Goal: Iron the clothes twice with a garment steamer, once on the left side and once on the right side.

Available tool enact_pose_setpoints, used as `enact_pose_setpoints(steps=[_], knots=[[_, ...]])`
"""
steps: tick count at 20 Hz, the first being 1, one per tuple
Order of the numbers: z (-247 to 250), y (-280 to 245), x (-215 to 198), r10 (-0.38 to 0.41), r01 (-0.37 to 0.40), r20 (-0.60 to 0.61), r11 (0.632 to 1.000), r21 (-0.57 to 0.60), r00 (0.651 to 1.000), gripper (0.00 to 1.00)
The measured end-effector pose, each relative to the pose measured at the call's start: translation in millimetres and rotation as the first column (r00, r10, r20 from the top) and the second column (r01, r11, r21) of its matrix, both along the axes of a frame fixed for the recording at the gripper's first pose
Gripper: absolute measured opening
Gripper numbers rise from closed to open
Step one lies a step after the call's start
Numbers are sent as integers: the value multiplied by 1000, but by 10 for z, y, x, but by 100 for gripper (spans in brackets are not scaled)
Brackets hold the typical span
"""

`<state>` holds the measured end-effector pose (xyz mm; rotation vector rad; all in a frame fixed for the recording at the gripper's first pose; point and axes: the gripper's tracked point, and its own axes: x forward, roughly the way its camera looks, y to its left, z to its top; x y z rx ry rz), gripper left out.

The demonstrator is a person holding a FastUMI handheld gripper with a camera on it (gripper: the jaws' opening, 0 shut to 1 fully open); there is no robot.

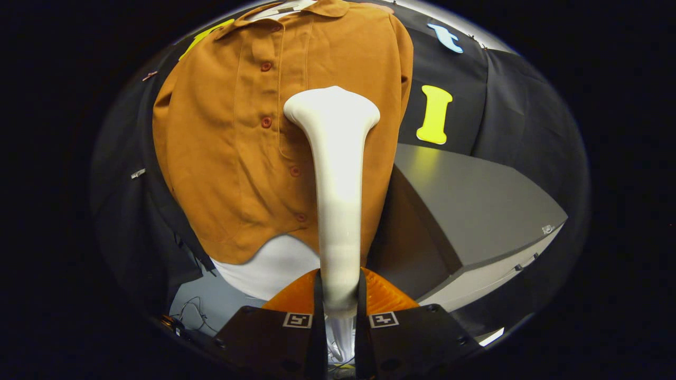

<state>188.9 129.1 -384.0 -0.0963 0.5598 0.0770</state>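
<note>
Gripper: the gripper point(338, 303) has both fingers pressed on the steamer's handle, one on each side, pinching it firmly.
Garment steamer: the white garment steamer point(335, 174) rises from between the fingers and runs forward, widening into a flat head at its far end.
Steamer head: the head lies over the shirt's front, just to the right of the button line, at about the level of the second and third buttons; whether it actually touches the cloth cannot be told from this angle.
Shirt: a rust-brown shirt point(222, 158) with a collar hangs against the booth wall, beyond the fingers, buttoned down the front.
Buttons: a row of small reddish buttons point(266, 122) runs down the placket, left of the steamer's neck.
Underlayer: a white rounded form point(269, 269) shows below the shirt's hem, probably a mannequin body or an undergarment.
Table: a grey table point(475, 211) stands to the right of the shirt, its corner near the steamer's neck.
Floor: some thin cables point(193, 311) lie low on the left, near the fingers.
</note>
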Motion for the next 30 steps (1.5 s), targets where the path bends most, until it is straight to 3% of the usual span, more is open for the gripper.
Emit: enact_pose_setpoints(steps=[6, 12, 20, 30], knots=[[-285, -12, -248, 1, 1, -63, 1000, 20, 998, 24], [-85, -47, -528, -1, 1, 4, 1000, 27, 1000, 24], [798, -77, -869, -5, -4, 218, 999, 43, 976, 24], [2171, 507, -887, 64, -90, 452, 995, 35, 890, 24]])
